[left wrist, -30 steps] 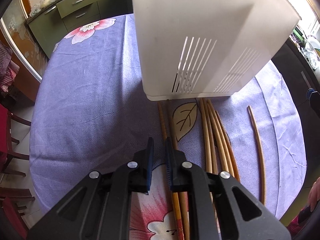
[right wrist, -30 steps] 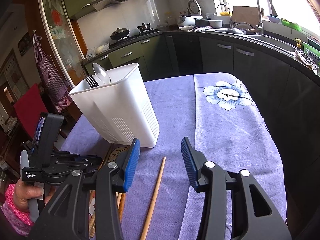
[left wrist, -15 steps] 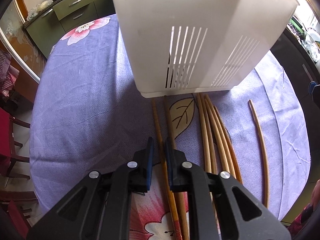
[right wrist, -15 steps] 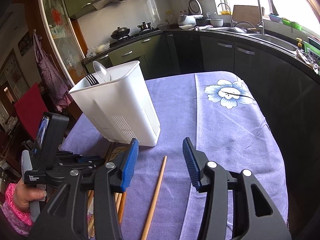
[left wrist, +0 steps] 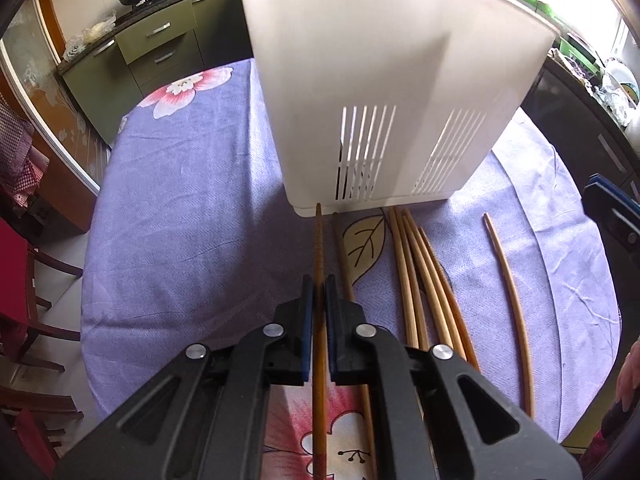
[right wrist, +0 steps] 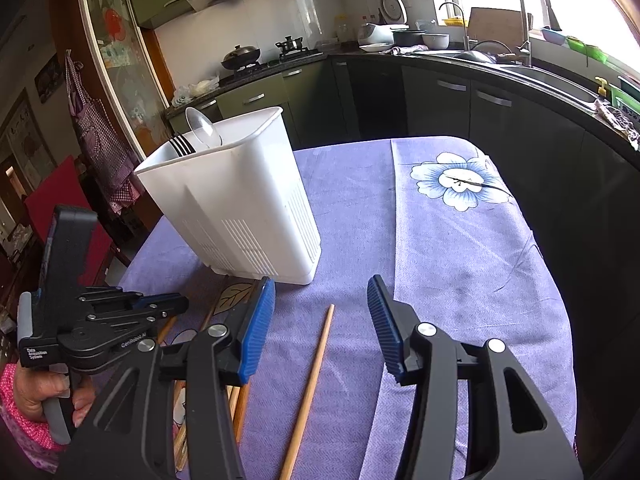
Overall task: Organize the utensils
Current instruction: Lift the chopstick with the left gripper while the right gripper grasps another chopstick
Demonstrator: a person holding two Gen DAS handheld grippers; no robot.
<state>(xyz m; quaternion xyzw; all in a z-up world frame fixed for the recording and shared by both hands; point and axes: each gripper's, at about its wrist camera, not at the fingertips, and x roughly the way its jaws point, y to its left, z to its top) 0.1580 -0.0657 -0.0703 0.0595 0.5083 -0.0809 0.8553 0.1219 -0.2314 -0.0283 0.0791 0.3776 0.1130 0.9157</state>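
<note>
left gripper (left wrist: 319, 300) has just pinched shut on one dark chopstick (left wrist: 319, 240), whose far tip lies against the foot of the white utensil holder (left wrist: 380, 92); its mates lie loose just right of it on the purple cloth (left wrist: 180, 208). right gripper (right wrist: 322, 320) hangs half open and empty astride a lone pale chopstick (right wrist: 310, 388) near the holder's base. step looks like pickup; next comes a lift, tipping upright to clear the holder's rim.

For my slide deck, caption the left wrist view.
Left gripper clamps one chopstick before the white caddy.
</note>
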